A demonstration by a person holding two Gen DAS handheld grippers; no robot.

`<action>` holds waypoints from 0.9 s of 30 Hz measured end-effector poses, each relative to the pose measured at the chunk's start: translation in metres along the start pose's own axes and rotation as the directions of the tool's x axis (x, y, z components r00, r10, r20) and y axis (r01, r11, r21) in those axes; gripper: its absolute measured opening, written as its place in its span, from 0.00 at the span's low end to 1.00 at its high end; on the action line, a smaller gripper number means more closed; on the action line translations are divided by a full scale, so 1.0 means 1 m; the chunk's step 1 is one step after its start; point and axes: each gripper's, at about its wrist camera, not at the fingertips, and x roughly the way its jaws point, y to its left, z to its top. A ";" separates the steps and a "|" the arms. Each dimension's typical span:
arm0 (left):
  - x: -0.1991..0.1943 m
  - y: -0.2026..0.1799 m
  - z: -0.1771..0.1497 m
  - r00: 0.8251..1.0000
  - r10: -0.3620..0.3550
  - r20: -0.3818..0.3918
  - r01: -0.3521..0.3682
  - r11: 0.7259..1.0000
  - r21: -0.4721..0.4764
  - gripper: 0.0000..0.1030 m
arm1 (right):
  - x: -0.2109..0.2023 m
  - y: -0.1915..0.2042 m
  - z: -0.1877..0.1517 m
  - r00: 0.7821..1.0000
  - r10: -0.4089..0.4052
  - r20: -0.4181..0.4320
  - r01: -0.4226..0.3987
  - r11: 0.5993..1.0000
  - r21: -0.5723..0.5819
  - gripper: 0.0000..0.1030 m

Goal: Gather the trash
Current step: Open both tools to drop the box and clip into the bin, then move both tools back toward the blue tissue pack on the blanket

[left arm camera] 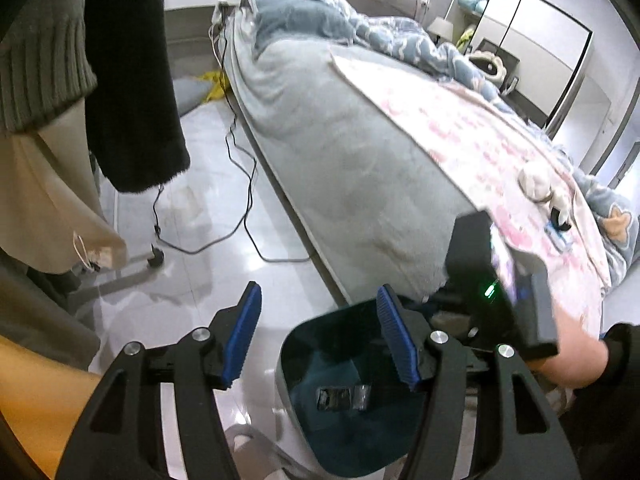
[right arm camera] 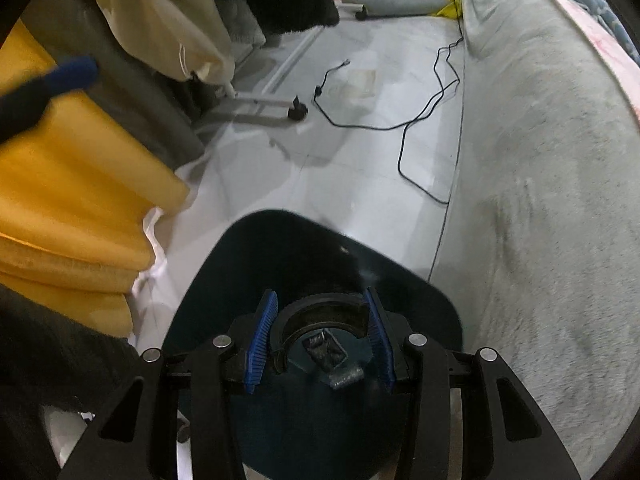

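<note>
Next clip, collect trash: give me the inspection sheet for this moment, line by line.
Surface: glossy pale floor beside a bed.
Job's things: dark-lined trash bin, open; small dark scraps at its bottom; black curved piece over the bin.
Clutter: yellow item on the floor by the bed head.
Grippers: left hand-held gripper open, nothing between its pads; right hand-held gripper shut on the black curved piece.
Cables: black cable loose across the floor.
Surroundings: hanging clothes, yellow cloth, wardrobe.

left gripper (left arm camera: 320, 334): black slotted arms, silver screws, ribbed blue fingers (left arm camera: 243, 334) | right gripper (right arm camera: 320, 338): same build, green indicator light | person: dark sleeve (left arm camera: 624, 360)
</note>
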 end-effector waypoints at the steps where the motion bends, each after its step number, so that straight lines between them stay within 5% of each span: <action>1: -0.003 -0.001 0.002 1.000 -0.001 0.016 0.001 1.000 0.001 0.61 | 0.002 0.000 -0.001 1.000 0.005 -0.007 -0.005 1.000 0.000 0.44; 12: -0.028 -0.026 0.025 0.990 0.008 0.138 -0.012 0.999 0.030 0.61 | 0.004 0.001 -0.014 0.998 -0.004 -0.057 0.003 1.000 -0.021 0.46; 15: -0.033 -0.033 0.030 0.985 0.002 0.170 -0.008 0.999 0.033 0.63 | -0.001 -0.001 -0.017 0.999 0.001 -0.054 -0.002 1.000 -0.019 0.54; 27: -0.042 -0.078 0.046 0.973 -0.037 0.229 0.019 0.997 0.080 0.64 | -0.055 -0.006 -0.037 0.995 0.012 0.102 -0.010 1.000 -0.025 0.63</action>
